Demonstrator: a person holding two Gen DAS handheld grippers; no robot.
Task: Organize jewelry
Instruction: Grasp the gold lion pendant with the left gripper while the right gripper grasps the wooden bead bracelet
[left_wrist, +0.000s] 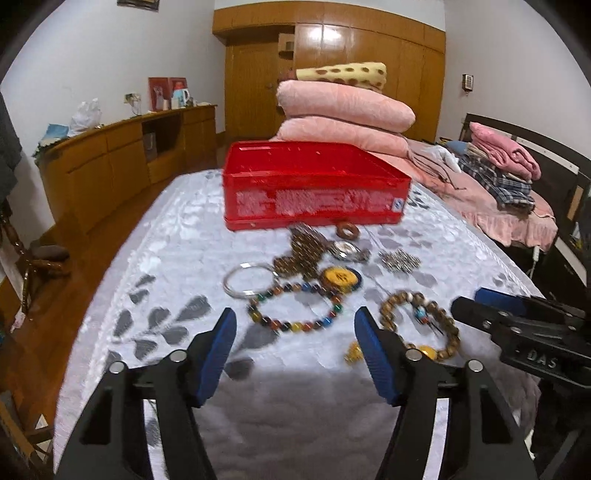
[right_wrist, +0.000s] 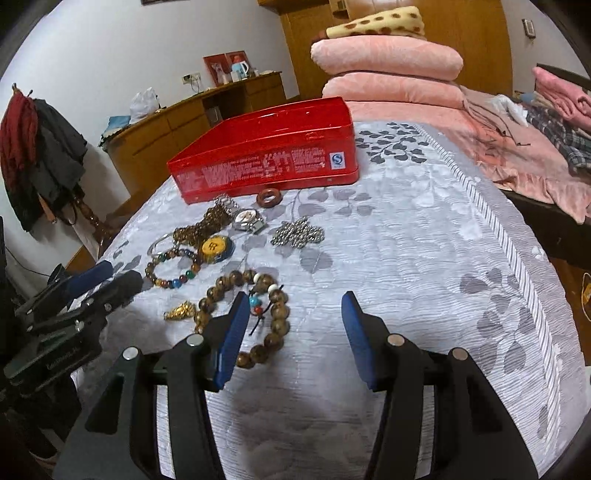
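Observation:
A red tin box (left_wrist: 314, 184) (right_wrist: 266, 147) stands open on the grey leaf-patterned bedspread (left_wrist: 184, 258) (right_wrist: 424, 240). Jewelry lies in front of it: a coloured bead bracelet (left_wrist: 295, 310) (right_wrist: 173, 267), a brown wooden bead bracelet (left_wrist: 421, 325) (right_wrist: 258, 317), a silver bangle (left_wrist: 247, 280), a watch (left_wrist: 349, 251) (right_wrist: 249, 219), a silver bead chain (left_wrist: 399, 260) (right_wrist: 297, 234), a wooden ring (left_wrist: 347, 230) (right_wrist: 269, 197), a yellow pendant (left_wrist: 340, 277) (right_wrist: 214, 248) and a gold charm (right_wrist: 181, 309). My left gripper (left_wrist: 295, 328) is open just short of the coloured bracelet. My right gripper (right_wrist: 295, 314) is open beside the wooden bracelet.
Folded pink blankets (left_wrist: 343, 110) and a spotted yellow one are stacked behind the box. Clothes (left_wrist: 498, 166) lie on the bed at the right. A wooden sideboard (left_wrist: 122, 155) runs along the left wall, with a wardrobe behind. The bedspread's edge falls off at the left.

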